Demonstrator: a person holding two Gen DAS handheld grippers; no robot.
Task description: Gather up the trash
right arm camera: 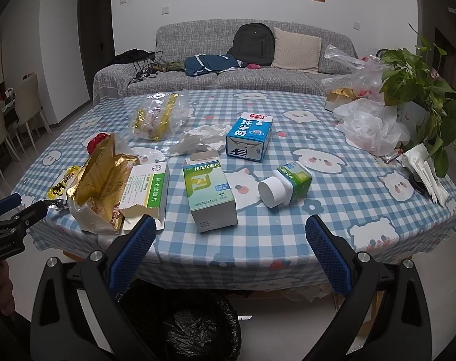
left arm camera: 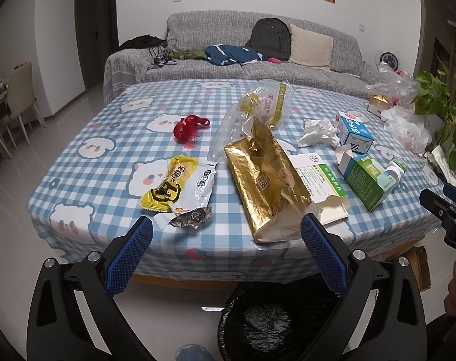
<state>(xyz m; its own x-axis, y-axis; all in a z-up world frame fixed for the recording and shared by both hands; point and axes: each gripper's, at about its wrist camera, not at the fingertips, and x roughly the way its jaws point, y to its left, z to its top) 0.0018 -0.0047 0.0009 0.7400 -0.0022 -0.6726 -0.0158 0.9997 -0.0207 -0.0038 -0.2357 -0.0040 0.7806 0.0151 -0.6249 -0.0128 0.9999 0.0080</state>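
Gold foil shines on the big crinkly bag [left arm camera: 265, 186] that lies on the checked tablecloth [left arm camera: 107, 162], close to the near edge of the table. The bag is long, and its long side runs away from the edge, toward the sofa. Its torn white end pokes out nearest to the left gripper [left arm camera: 226, 234]. That gripper hangs just off the table edge, with its two blue pads wide apart and nothing between them. The bag sits a bit toward the right pad, so I think the left one is the closer helper for it and would need to slide a little right and forward to close across the bag's short side. The right gripper [right arm camera: 231, 237] is wide open too and holds nothing. Right in front of it lies the green medicine box [right arm camera: 211, 194], also pointing away from the edge, with a white flat box [right arm camera: 148, 189] beside it, touching the gold bag. A little bottle [right arm camera: 283, 185] lies tipped over just to the right, and a blue milk carton [right arm camera: 249, 137] sits farther back. Below both grippers, on the floor, sits a bin with a black bag [left arm camera: 270, 322] inside. It looks like no trash has gone in yet, though the inside is dark.
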